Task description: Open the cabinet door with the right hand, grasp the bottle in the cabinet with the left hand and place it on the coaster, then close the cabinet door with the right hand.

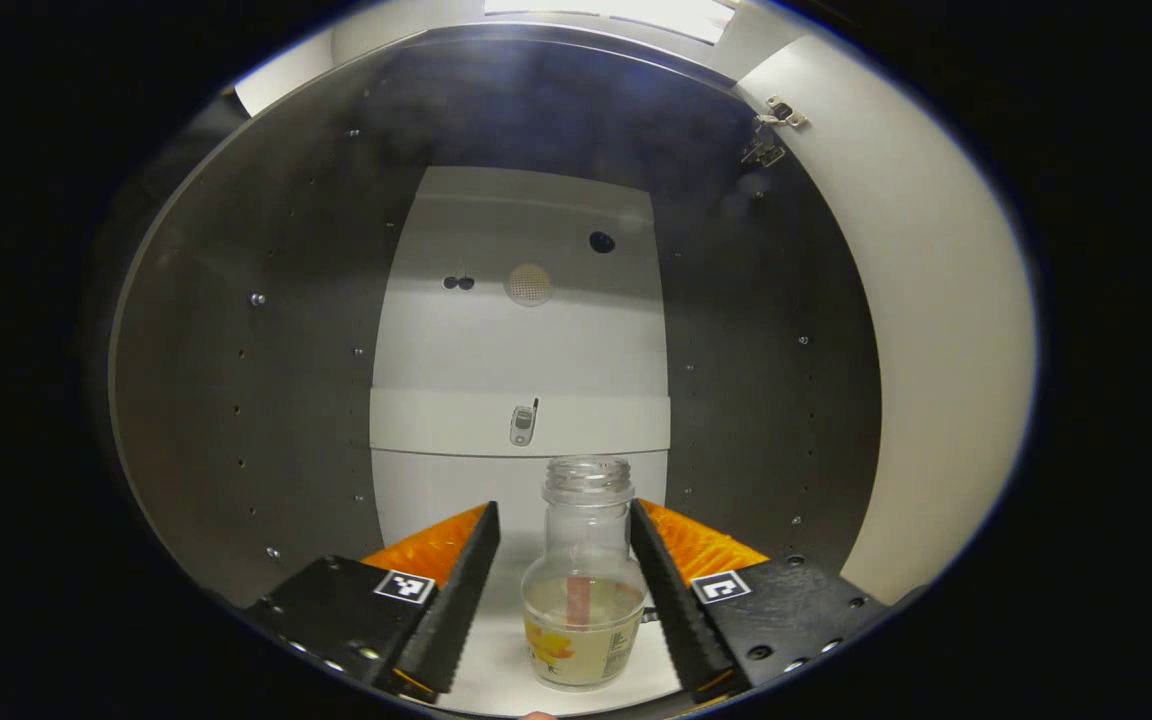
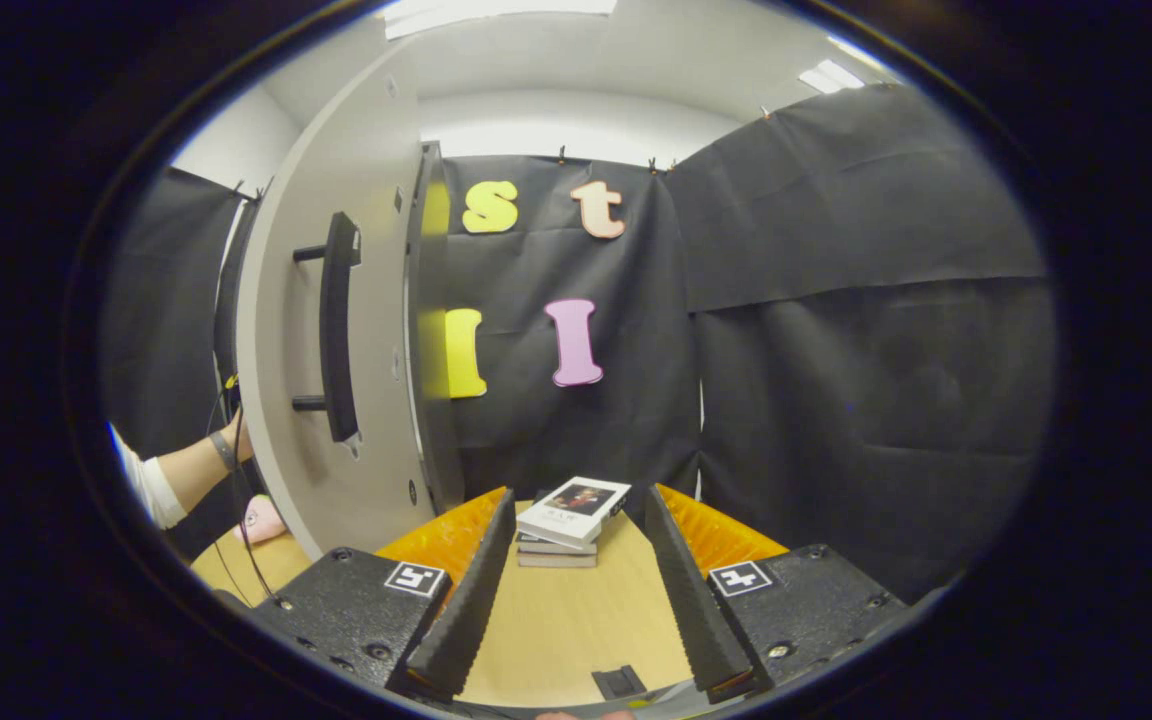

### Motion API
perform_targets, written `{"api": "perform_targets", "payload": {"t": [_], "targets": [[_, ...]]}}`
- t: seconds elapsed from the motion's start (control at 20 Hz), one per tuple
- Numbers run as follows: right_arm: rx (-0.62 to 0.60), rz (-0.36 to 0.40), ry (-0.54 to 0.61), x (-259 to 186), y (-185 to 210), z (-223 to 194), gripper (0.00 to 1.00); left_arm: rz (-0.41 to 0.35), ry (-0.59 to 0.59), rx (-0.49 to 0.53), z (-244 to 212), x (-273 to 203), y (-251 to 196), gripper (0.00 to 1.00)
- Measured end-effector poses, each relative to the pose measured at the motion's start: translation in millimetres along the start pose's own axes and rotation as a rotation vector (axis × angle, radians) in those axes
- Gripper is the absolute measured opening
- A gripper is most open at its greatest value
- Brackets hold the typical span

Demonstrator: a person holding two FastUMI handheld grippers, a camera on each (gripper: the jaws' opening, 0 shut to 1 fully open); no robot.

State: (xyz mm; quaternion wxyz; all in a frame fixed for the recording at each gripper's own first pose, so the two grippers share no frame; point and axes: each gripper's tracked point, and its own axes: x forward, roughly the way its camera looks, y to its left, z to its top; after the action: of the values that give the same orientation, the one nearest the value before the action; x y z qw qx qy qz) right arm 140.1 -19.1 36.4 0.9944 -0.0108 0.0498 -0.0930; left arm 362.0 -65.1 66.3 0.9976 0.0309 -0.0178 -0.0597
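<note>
In the left gripper view, a clear glass bottle (image 1: pixel 584 590) stands upright on the white floor of the cabinet (image 1: pixel 266 400). It has no cap, a little pale liquid at the bottom and a yellow printed label. My left gripper (image 1: pixel 564 508) is inside the cabinet and open, one finger on each side of the bottle; the right finger sits very near the glass and the left one stands apart. In the right gripper view, the cabinet door (image 2: pixel 366 300) is swung open at the left, with its black bar handle (image 2: pixel 338 330). My right gripper (image 2: pixel 578 495) is open and holds nothing, off to the right of the door.
The cabinet has grey side walls, a white back panel (image 1: pixel 521 340) and a hinge (image 1: pixel 771 130) at the upper right. A stack of books (image 2: pixel 569 520) lies on the wooden table (image 2: pixel 556 620) ahead of the right gripper. A person's forearm (image 2: pixel 186 475) reaches in behind the door.
</note>
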Motion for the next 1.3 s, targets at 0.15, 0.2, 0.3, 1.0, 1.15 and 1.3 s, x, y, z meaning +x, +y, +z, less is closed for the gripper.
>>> {"api": "perform_targets", "payload": {"t": [0.15, 0.2, 0.3, 1.0, 1.15, 1.3], "targets": [[0.004, 0.008, 0.006, 1.3, 1.1, -1.0, 0.82, 0.008, 0.0, 0.004, 0.3, 0.9, 2.1, 0.47], [0.006, 0.006, 0.004, 1.1, 0.4, 0.1, 0.82, 0.012, -0.001, 0.001, 1.7, -1.5, 3.2, 0.47], [0.017, 0.007, -0.005, 1.0, -0.2, 3.0, 0.82, 0.011, 0.0, -0.011, 3.6, -6.9, 3.4, 0.43], [0.108, 0.098, -0.151, 5.9, 22.4, 42.4, 0.82, 0.068, -0.048, -0.036, 11.7, -148.7, 47.9, 0.42], [0.055, 0.122, -0.164, 9.6, 30.7, 43.7, 0.82, 0.135, -0.023, -0.033, -13.3, -192.1, 69.1, 0.43], [0.005, 0.144, -0.187, 7.9, 41.1, 53.6, 0.82, 0.228, -0.003, 0.04, -40.0, -233.7, 94.7, 0.43]]}}
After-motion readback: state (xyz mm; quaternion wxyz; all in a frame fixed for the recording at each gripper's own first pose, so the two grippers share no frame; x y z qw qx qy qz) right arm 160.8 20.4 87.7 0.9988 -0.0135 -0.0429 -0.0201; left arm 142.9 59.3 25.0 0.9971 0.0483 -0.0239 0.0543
